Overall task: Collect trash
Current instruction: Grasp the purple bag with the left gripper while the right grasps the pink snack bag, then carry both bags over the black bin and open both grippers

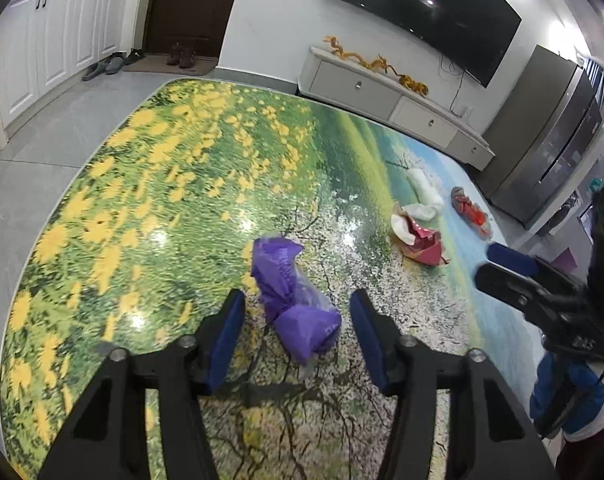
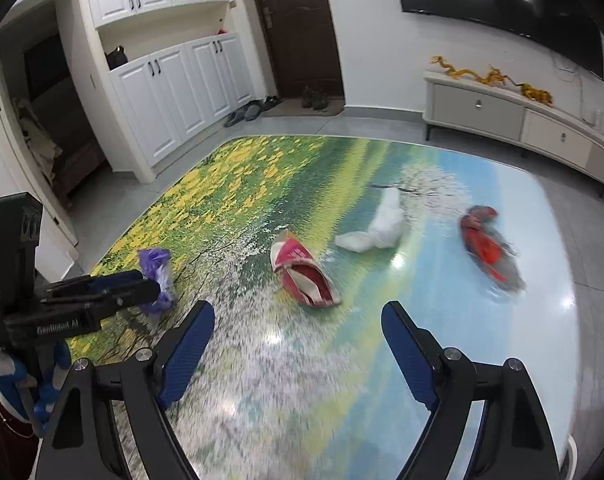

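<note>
On the glossy tabletop (image 1: 102,208) with a printed picture of yellow flowers and a river lie four pieces of trash. The crumpled purple plastic bag (image 1: 294,300) is nearest to the person. Further along are the torn red and white paper wrapper (image 2: 303,272), the crumpled white plastic bag (image 2: 377,228) and, well apart near the far corner, the red and grey crumpled wrapper (image 2: 487,248).

The left hand-held gripper (image 1: 298,332) stands half open over the purple bag. The bag lies between its blue pads (image 1: 226,336), but they do not press on it, so nothing is held. The right hand-held gripper (image 2: 298,344) is wide apart and empty, pointing down toward the red and white wrapper, which is ahead of its fingertips.

I judge that the collecting is only at its start: both hands approach their first pieces. Next, the left one needs to come lower and close on the purple bag; the soft plastic may slip. The right one must reach further forward before it closes.
</note>
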The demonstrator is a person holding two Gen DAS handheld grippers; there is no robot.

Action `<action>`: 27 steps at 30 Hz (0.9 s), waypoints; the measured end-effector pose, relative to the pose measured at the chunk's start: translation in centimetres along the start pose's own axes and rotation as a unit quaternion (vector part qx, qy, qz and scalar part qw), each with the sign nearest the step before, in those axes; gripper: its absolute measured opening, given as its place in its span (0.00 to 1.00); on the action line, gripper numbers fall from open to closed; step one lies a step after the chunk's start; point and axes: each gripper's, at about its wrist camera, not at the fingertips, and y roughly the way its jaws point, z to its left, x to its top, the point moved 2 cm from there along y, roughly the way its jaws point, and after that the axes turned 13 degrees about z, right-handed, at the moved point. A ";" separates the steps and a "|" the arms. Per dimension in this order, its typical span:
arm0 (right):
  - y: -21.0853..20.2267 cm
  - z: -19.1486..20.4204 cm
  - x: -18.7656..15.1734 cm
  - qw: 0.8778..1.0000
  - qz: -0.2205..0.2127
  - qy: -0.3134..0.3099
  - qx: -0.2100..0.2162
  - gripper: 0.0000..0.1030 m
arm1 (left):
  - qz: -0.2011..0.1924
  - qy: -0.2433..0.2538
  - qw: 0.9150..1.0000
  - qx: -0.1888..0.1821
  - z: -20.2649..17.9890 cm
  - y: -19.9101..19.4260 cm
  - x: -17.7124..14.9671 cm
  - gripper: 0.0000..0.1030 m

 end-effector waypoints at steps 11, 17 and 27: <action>4.6 -0.1 2.4 1.000 0.024 -0.014 0.015 0.64 | -0.001 0.013 1.000 0.002 -0.3 0.8 0.5 0.41; 5.6 -0.5 2.5 0.999 0.033 -0.012 0.014 0.50 | -0.004 0.021 1.000 -0.002 -0.6 1.0 0.5 0.40; 4.9 0.3 1.9 0.999 0.032 -0.015 0.017 0.34 | -0.008 0.021 1.000 -0.007 -0.7 0.6 0.3 0.33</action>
